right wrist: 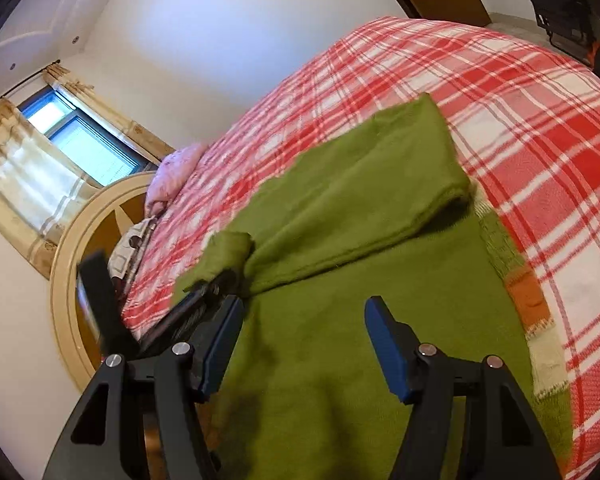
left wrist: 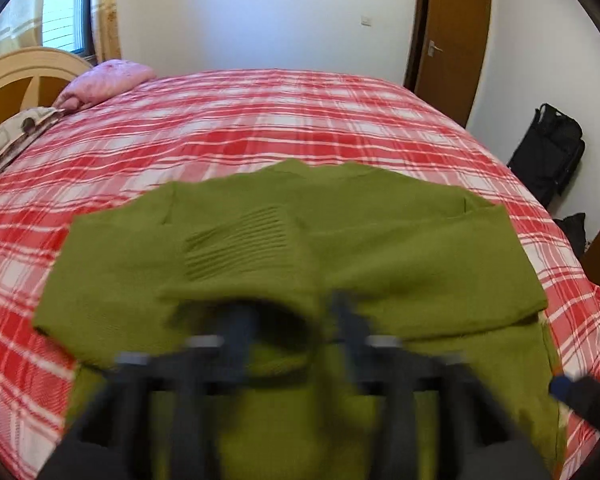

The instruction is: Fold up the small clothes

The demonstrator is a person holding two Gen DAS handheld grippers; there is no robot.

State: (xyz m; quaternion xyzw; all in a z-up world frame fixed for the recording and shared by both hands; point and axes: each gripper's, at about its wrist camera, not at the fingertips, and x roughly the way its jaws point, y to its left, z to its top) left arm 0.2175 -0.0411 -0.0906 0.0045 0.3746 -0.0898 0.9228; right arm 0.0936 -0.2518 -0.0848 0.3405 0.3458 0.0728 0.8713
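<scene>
Spread and pinching nothing, the right gripper (right wrist: 304, 344) hovers over the near body of the green sweater (right wrist: 340, 360) on the plaid bed (right wrist: 540, 120). The folded sleeve (right wrist: 364, 184) lies just beyond, running from far right to near left. The left gripper (left wrist: 290, 316), motion-blurred with fingers apart, sits at that sleeve's cuff, nearer it.

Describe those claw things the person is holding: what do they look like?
The right gripper is a black frame of angled struts joined by round silver pivot bolts, ending in two flat blue fingers. The left gripper is blurred but shows the same dark struts and pale bolts. No cables, markings or sleeves show.
</scene>
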